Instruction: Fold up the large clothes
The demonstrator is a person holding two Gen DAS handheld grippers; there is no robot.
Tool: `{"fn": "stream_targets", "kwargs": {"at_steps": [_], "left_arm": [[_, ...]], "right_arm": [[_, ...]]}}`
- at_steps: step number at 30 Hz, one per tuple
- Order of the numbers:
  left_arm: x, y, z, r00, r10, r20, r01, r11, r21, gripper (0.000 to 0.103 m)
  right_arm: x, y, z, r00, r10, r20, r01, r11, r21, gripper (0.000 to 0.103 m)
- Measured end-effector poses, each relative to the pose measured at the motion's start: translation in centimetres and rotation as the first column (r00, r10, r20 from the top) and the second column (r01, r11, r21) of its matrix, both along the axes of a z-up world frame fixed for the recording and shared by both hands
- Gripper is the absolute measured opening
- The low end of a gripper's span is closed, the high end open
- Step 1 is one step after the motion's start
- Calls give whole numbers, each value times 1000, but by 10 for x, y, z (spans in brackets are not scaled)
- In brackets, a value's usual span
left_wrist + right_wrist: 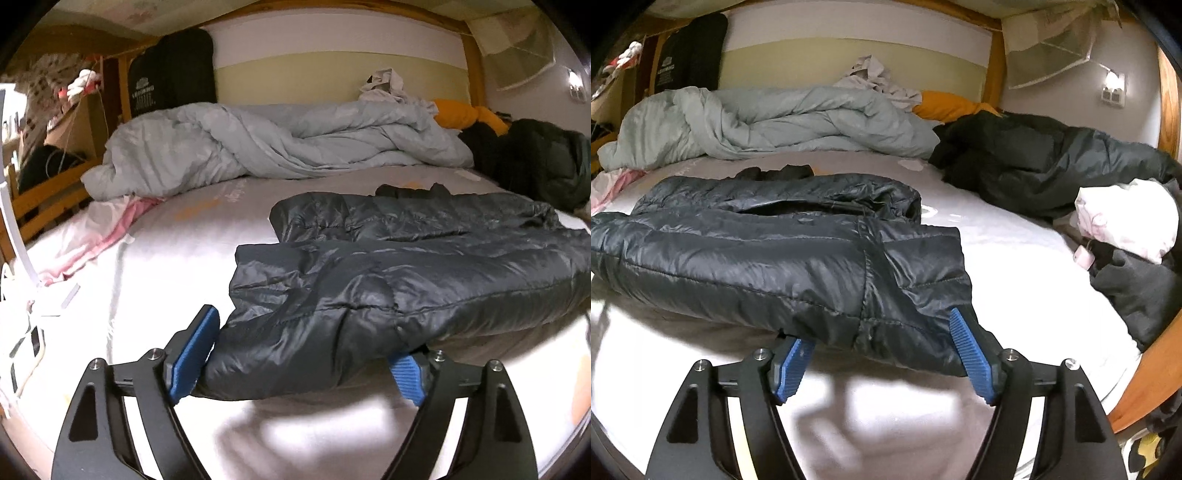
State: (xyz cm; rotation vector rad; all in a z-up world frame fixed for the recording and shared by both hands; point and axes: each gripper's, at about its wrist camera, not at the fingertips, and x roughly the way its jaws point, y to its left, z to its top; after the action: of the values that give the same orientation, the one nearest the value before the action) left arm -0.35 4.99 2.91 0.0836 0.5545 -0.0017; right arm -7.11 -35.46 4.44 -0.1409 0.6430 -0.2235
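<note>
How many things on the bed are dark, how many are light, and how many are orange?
Dark: 2, the puffer jacket and the coat heap
Light: 2, the grey duvet and the white-pink cloth
Orange: 1, the pillow
Total: 5

left gripper [301,356]: fingers spread wide, angled down | right gripper [886,356]: fingers spread wide, angled down
</note>
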Motion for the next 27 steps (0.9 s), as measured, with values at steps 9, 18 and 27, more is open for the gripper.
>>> {"fn": "stream_targets", "kwargs": {"at_steps": [9,18,27], "left_arm": [[6,-7,4,1000,1,8,-2,999,47,84],[21,-10,12,997,-76,-14,76,997,24,48],[77,-23,58,990,-144,-9,144,990,-10,17]], "right_arm": [[8,8,5,1000,9,8,-8,1000,-30,74],[21,12,10,998,68,-9,-68,998,-18,46],[82,19,65,985,159,64,-158,987,-9,17]]}}
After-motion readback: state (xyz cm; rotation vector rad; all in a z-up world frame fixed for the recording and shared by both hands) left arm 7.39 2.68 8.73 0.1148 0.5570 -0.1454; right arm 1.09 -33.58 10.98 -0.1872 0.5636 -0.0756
